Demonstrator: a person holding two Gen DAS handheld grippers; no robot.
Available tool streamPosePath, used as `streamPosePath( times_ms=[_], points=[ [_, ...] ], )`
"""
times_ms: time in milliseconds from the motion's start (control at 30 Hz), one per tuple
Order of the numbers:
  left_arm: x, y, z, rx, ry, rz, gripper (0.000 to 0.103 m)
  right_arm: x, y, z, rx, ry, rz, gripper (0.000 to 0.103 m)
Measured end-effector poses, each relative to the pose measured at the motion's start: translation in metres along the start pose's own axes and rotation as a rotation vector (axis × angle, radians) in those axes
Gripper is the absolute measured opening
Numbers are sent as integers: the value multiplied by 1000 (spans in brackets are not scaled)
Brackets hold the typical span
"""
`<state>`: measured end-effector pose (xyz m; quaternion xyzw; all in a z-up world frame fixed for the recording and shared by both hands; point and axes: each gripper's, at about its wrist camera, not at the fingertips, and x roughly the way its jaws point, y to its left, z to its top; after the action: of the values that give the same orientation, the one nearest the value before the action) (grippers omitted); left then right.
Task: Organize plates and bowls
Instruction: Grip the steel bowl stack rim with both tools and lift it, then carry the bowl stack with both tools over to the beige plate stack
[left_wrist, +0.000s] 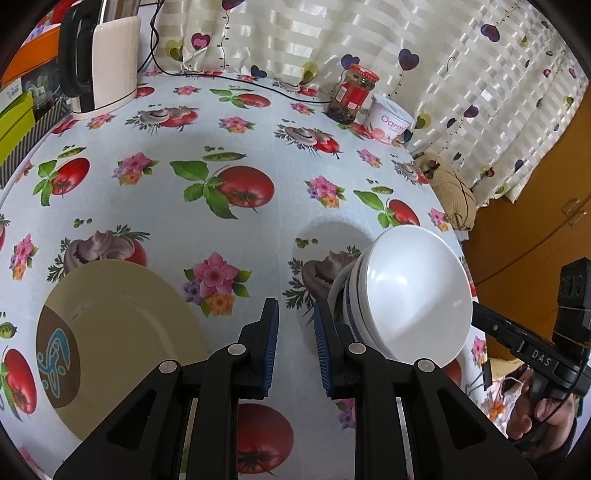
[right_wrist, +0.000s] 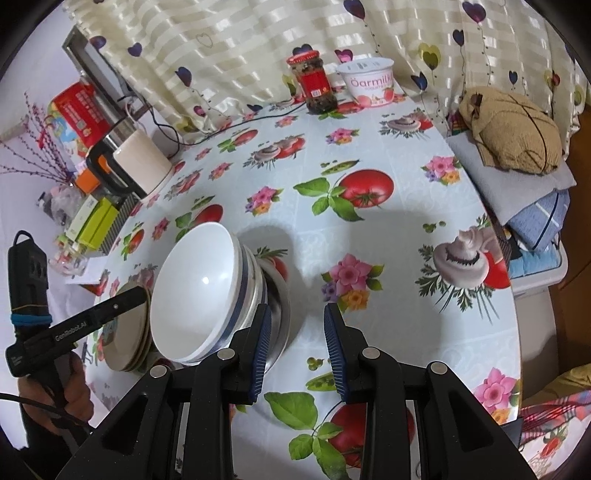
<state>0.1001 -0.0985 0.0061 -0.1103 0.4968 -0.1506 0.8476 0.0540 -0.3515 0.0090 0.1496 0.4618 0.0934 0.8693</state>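
A stack of white bowls (right_wrist: 199, 291) with blue stripes is seen on the flowered tablecloth (right_wrist: 373, 236), tilted on its side and resting on a metal bowl (right_wrist: 280, 317). Just beside it, beige plates (right_wrist: 129, 343) are piled. The left gripper (left_wrist: 295, 332) is held above the cloth between a beige plate (left_wrist: 122, 332) and the bowls, its jaws spread a little, with nothing between them. The right gripper (right_wrist: 297, 345) is also parted and empty, its left finger just in front of the metal bowl. At the far edge a jar (right_wrist: 314, 81), a yoghurt cup (right_wrist: 369, 83) and a kettle (right_wrist: 136, 166) are placed, well apart from the bowls.
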Motion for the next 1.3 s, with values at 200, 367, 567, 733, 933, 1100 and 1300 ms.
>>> streamPosePath(
  times_ms=[200,367,567,733,933,1100,1300],
  points=[
    [4,0,-3,3,17,-14,20,8,-1,-4,9,24,17,27],
    [7,0,-5,9,31,-19,20,14,0,-6,12,41,34,25],
    [13,0,-7,11,53,-31,20,19,0,-9,18,56,47,24],
    [16,0,-9,7,69,-47,21,22,1,-10,20,64,55,24],
    [20,0,-10,-1,83,-66,20,27,2,-11,23,75,61,23],
    [22,-2,-11,-3,97,-81,21,29,2,-10,25,81,63,20],
    [26,-3,-11,0,111,-96,21,32,2,-11,23,88,63,18]
  ],
)
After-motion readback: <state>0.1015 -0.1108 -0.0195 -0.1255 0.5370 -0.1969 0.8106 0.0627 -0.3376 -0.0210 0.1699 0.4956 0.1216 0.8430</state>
